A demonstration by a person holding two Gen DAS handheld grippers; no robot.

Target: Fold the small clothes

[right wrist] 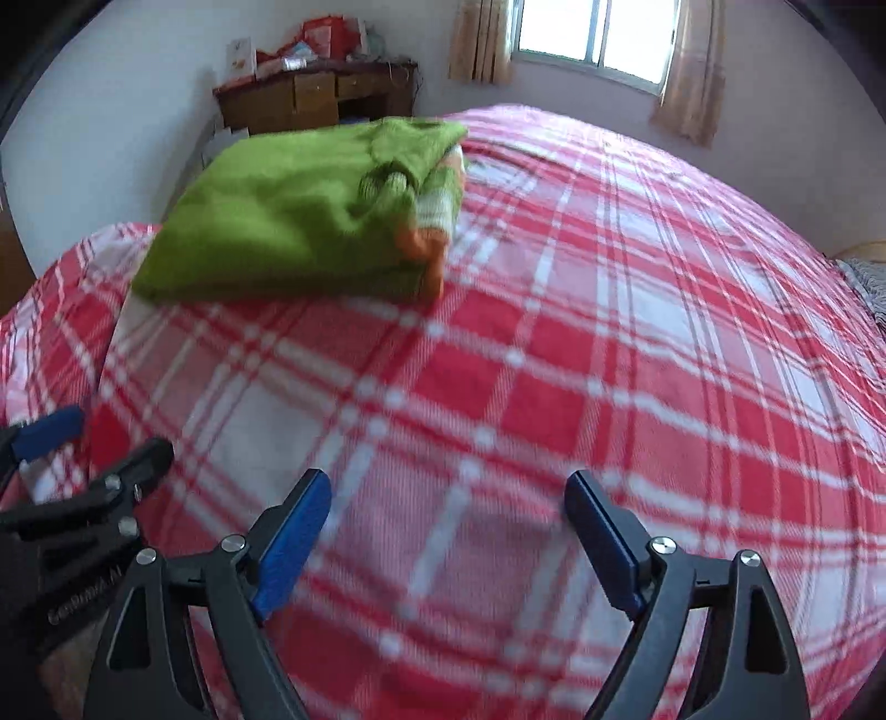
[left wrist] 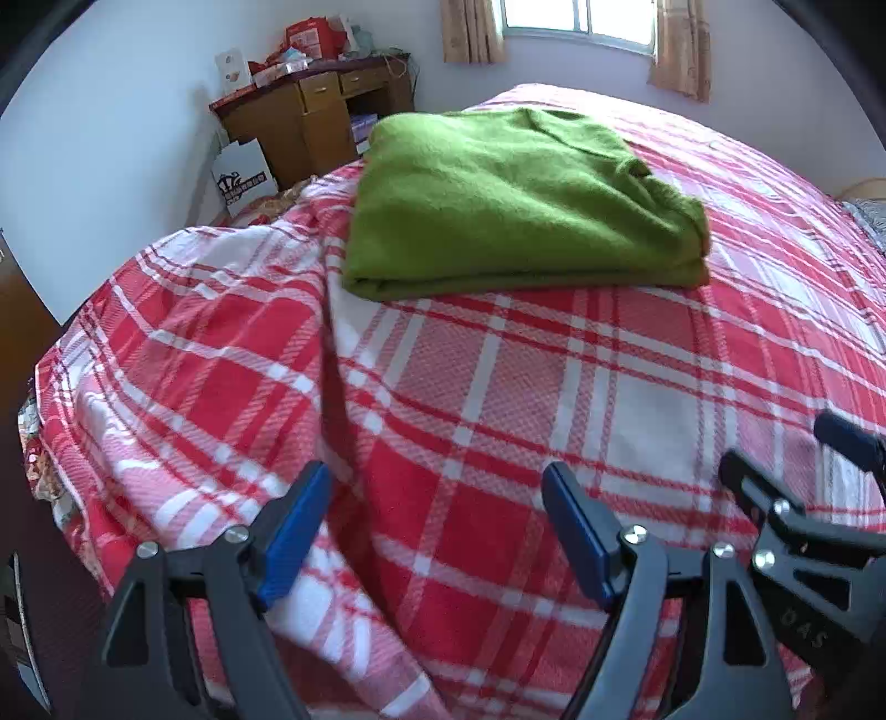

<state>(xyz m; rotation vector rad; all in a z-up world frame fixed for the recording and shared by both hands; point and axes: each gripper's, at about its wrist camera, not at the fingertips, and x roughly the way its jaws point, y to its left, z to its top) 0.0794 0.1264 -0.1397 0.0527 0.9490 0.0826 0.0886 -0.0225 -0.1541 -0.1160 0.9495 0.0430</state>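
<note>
Bed [left wrist: 498, 387] fills both views, covered by a red-and-white plaid sheet [right wrist: 554, 360]. Sheet is rumpled along the near-left edge in the left wrist view, with one long crease running from the garment toward the camera.

Far wall: window [left wrist: 581, 22] with beige curtains [left wrist: 470, 27] on either side, daylight coming through. Back-left corner: wooden table [left wrist: 315, 116] with drawers, piled with red boxes and packets [left wrist: 304, 39]. White paper bag [left wrist: 243, 174] with a dark print stands on the floor against it.

Green sweater [left wrist: 515, 205] lies folded into a thick rectangle on the bed, toward the far left part of the sheet, well apart from both tools. In the right wrist view its right end [right wrist: 432, 221] shows stacked layers with orange and pale striped trim; that view is motion-blurred, so finer detail cannot be told.

Left tool [left wrist: 437, 531]: black frame, blue pads, jaws spread wide, nothing between them but bare sheet below. It hangs over the near part of the bed, pointing downward at a slant. It also shows at the left edge of the right wrist view [right wrist: 94, 448].

Right tool [right wrist: 448, 537]: same build, jaws spread wide, nothing pinched, plaid sheet visible in the gap. Its tip shows at the right edge of the left wrist view [left wrist: 786, 454], just beside the left tool.

Neither tool touches the sweater.
</note>
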